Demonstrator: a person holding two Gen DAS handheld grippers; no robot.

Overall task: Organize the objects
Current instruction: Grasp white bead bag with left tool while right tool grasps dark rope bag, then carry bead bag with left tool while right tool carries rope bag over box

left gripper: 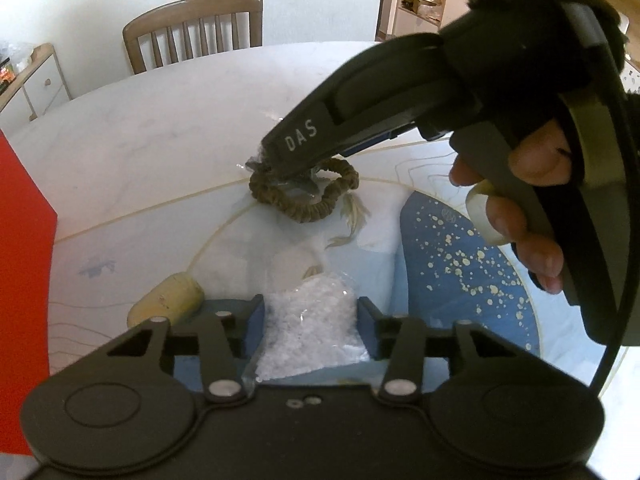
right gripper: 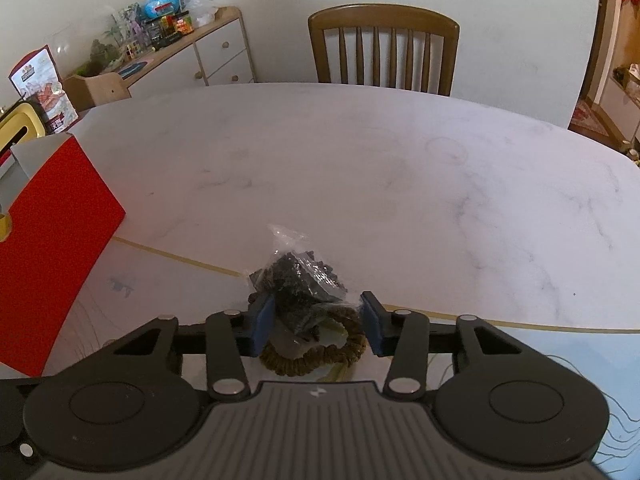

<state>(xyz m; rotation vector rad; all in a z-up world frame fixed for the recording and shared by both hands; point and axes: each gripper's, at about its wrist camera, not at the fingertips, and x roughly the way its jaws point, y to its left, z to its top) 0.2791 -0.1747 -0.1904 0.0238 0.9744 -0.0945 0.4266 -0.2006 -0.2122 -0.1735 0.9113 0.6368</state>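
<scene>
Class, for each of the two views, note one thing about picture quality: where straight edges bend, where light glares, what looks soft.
Left wrist view: the table edge bows into an arc, the far wall is washed out, and the left claw looks soft. Right wrist view: the table rim curves likewise, light is even with little glare, and the bag of dark pieces reads sharper than the right claw.

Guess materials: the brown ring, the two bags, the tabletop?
Ring: looks like ruched fabric over elastic, matte, with gathered ridges all round. Dark bag: thin clear plastic film, glossy and crinkled, holding small dark bits. White bag: the same clear film, packed with white granules or beads, too blurred to tell which. Tabletop: pale, grey-veined, smooth, so marble or a marble-look slab.
</scene>
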